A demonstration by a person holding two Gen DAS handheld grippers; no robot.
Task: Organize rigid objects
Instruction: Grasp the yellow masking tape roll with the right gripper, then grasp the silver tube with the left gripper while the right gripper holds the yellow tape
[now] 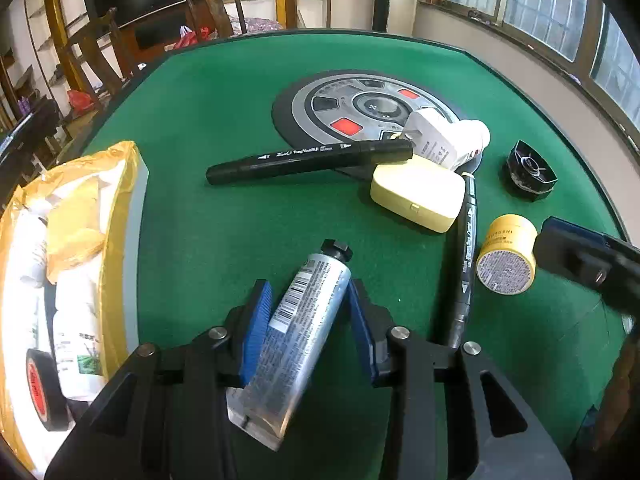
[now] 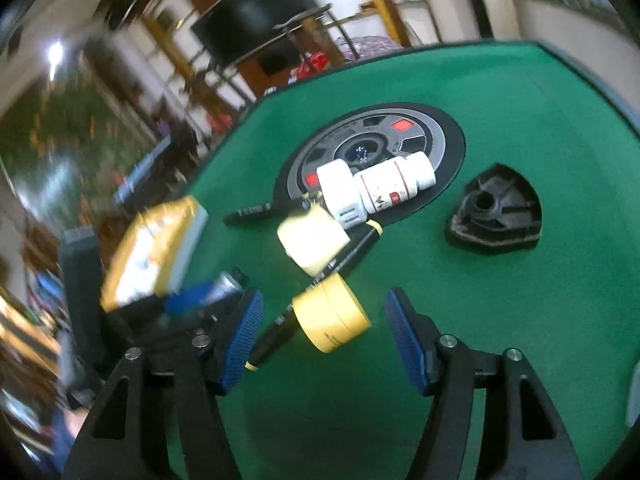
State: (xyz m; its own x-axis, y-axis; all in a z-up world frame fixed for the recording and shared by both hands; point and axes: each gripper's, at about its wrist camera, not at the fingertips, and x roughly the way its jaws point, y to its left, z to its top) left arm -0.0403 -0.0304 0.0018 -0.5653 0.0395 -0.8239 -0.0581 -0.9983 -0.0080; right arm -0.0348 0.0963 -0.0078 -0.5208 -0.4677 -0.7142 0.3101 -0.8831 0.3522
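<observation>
My left gripper point(image 1: 309, 286) is shut on a silver tube point(image 1: 296, 332) with a black cap, its blue pads point(image 1: 256, 320) against the tube's sides just above the green table point(image 1: 224, 92). A yellow-lined bin point(image 1: 120, 208) holding several items sits to the tube's left. My right gripper point(image 2: 324, 292) stands open around a small yellow jar point(image 2: 332, 316) lying on its side, and neither pad touches it. That jar point(image 1: 506, 254) lies next to a right finger point(image 1: 576, 256) in the left wrist view.
Two black markers point(image 1: 308, 160) point(image 1: 466, 256), a pale yellow case point(image 1: 416, 196), a white box point(image 1: 432, 136), a white bottle point(image 1: 476, 134) and a black lid point(image 1: 530, 176) lie around the table's round centre panel point(image 1: 320, 104). A tape roll point(image 1: 40, 388) sits in the bin.
</observation>
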